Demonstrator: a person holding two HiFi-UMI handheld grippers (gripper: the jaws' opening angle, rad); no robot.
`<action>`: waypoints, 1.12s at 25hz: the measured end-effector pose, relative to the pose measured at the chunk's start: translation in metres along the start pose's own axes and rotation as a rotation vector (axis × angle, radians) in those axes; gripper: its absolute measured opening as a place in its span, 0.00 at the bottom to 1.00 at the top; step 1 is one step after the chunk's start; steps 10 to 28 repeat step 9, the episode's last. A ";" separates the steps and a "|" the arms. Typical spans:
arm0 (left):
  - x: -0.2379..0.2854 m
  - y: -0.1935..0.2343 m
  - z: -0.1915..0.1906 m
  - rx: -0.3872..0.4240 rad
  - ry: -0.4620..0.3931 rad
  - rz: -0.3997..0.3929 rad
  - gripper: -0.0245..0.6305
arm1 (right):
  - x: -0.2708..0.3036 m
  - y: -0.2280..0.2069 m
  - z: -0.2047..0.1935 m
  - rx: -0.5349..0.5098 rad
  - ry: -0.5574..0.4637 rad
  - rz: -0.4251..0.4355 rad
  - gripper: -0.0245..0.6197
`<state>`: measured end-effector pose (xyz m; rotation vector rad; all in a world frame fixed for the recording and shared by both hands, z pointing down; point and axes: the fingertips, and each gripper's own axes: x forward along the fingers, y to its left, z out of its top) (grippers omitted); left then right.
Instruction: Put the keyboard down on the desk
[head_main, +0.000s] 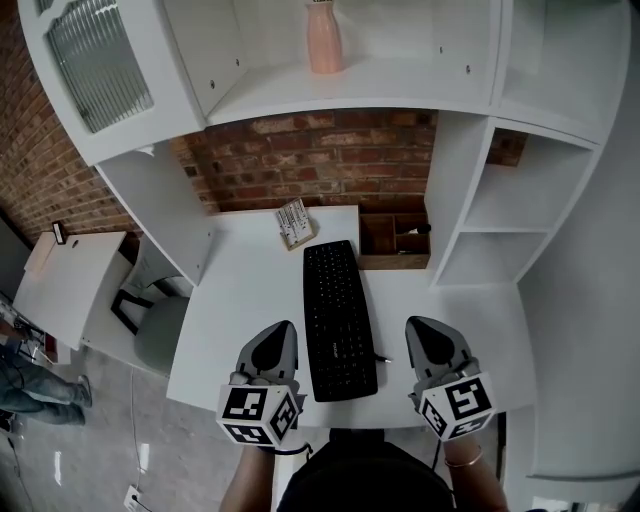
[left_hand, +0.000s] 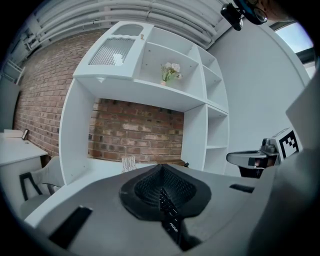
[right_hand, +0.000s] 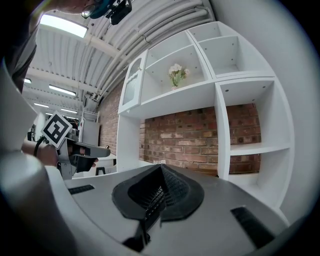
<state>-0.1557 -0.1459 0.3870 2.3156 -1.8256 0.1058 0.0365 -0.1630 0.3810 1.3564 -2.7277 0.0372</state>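
Note:
The black keyboard (head_main: 338, 320) lies flat and lengthwise on the white desk (head_main: 250, 300), its near end at the front edge. My left gripper (head_main: 283, 335) hovers just left of it, jaws shut with nothing held. On the keyboard's other side my right gripper (head_main: 420, 332) sits a little apart, also shut and empty. Both point toward the brick back wall. In the left gripper view the closed jaws (left_hand: 162, 172) meet in a dark ribbed notch, and the right gripper (left_hand: 250, 159) shows at the side. The right gripper view shows its own closed jaws (right_hand: 161, 170) and the left gripper (right_hand: 92, 150).
A wooden organiser box (head_main: 393, 240) and a small white ribbed object (head_main: 294, 222) stand at the desk's back. A pink vase (head_main: 323, 38) is on the upper shelf. White shelving flanks the desk. A chair (head_main: 160, 330) and side table (head_main: 65, 280) are to the left.

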 end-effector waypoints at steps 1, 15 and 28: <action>-0.001 -0.001 0.001 0.000 -0.003 0.001 0.05 | -0.001 0.000 0.000 -0.001 -0.001 -0.002 0.05; -0.007 -0.003 0.005 -0.005 -0.027 0.016 0.05 | -0.008 -0.003 0.002 -0.007 -0.013 -0.011 0.05; -0.007 -0.003 0.005 -0.005 -0.027 0.016 0.05 | -0.008 -0.003 0.002 -0.007 -0.013 -0.011 0.05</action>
